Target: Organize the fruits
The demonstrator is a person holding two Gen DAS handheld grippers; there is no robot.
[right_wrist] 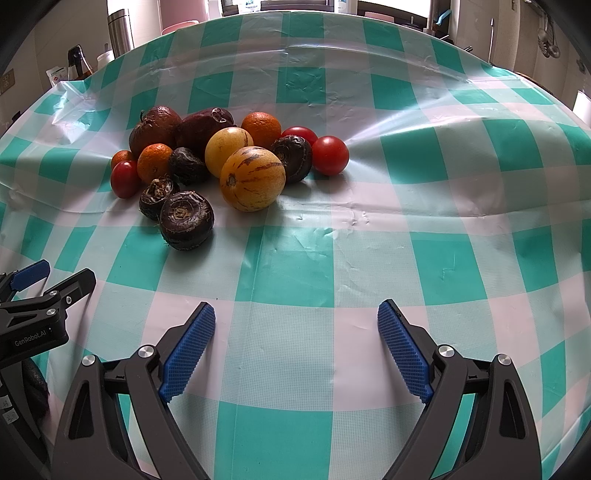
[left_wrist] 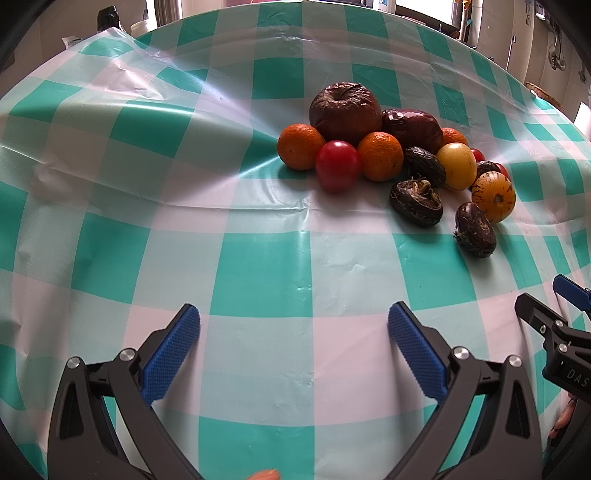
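A heap of fruit lies on the checked tablecloth: a wrinkled brown apple (left_wrist: 345, 112), oranges (left_wrist: 301, 146), a red tomato (left_wrist: 338, 165), a yellow round fruit (left_wrist: 457, 165), a striped orange melon (left_wrist: 494, 196) and dark water chestnuts (left_wrist: 416, 201). My left gripper (left_wrist: 293, 332) stands open, well short of the heap, nothing between its fingers. In the right wrist view the striped melon (right_wrist: 253, 179) is at the heap's front, a dark chestnut (right_wrist: 186, 219) nearest. My right gripper (right_wrist: 295, 332) is open and empty, below and right of the heap.
The table (right_wrist: 369, 240) wears a teal and white checked plastic cloth with creases. A steel flask (right_wrist: 121, 29) and a dark bottle (right_wrist: 77, 64) stand beyond its far left edge. Each gripper shows at the other view's side edge, such as the left one (right_wrist: 44, 291).
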